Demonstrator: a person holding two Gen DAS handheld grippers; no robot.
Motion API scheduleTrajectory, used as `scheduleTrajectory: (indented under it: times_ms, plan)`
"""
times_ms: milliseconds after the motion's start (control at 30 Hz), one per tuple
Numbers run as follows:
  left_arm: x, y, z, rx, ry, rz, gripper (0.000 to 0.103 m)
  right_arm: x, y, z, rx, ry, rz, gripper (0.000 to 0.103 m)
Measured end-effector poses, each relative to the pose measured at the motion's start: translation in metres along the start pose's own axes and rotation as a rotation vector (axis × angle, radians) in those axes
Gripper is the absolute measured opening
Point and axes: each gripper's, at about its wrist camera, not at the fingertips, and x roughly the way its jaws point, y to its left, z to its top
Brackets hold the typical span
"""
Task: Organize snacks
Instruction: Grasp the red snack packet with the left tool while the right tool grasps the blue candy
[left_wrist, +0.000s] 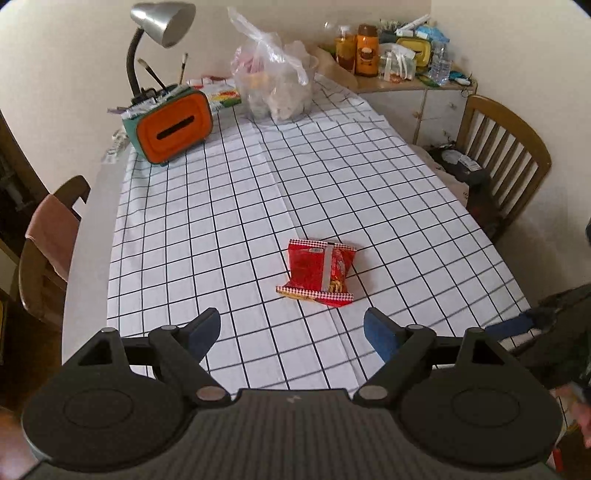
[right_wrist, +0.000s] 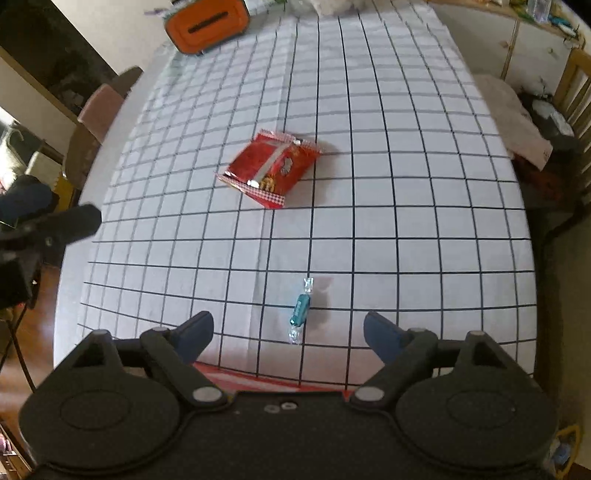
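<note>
A red snack packet (left_wrist: 318, 272) lies flat on the checked tablecloth (left_wrist: 221, 229), just beyond my left gripper (left_wrist: 291, 334), which is open and empty above the near table edge. The packet also shows in the right wrist view (right_wrist: 270, 168), at mid table. A small teal wrapped candy (right_wrist: 299, 309) lies on the cloth between the fingers of my right gripper (right_wrist: 288, 332), which is open and empty above it. A red-and-white striped edge (right_wrist: 255, 378) of something shows under the right gripper, mostly hidden.
An orange and teal tissue box (left_wrist: 171, 123) with a desk lamp (left_wrist: 159, 33) stands at the far left. A clear plastic bag (left_wrist: 275, 79) of items sits at the far edge. Wooden chairs (left_wrist: 506, 155) flank the table. A cluttered side cabinet (left_wrist: 399, 55) stands behind.
</note>
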Motion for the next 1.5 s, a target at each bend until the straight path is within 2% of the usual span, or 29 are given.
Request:
scheduleTrajectory:
  times_ms: [100, 267, 400, 767, 1133, 1300, 1500]
  plan:
    - [0.017, 0.000, 0.014, 0.023, 0.015, -0.009, 0.085, 0.019, 0.004, 0.008, 0.004, 0.047, -0.021, 0.083]
    - [0.057, -0.001, 0.032, 0.043, 0.092, -0.017, 0.085, 0.052, 0.009, 0.012, 0.017, 0.128, -0.038, 0.074]
    - [0.080, -0.004, 0.042, 0.067, 0.136, -0.016, 0.085, 0.077, 0.011, 0.015, 0.040, 0.168, -0.062, 0.057]
    - [0.141, -0.010, 0.060, 0.047, 0.262, -0.049, 0.085, 0.107, 0.012, 0.016, 0.049, 0.196, -0.087, 0.028]
    - [0.190, -0.020, 0.065, 0.036, 0.337, -0.036, 0.085, 0.122, 0.013, 0.010, 0.043, 0.199, -0.105, 0.019]
    - [0.206, -0.024, 0.065, 0.031, 0.358, -0.045, 0.085, 0.125, 0.002, 0.006, 0.035, 0.182, -0.104, 0.011]
    - [0.224, -0.031, 0.063, 0.036, 0.385, -0.040, 0.085, 0.117, 0.000, -0.002, 0.025, 0.160, -0.105, 0.010]
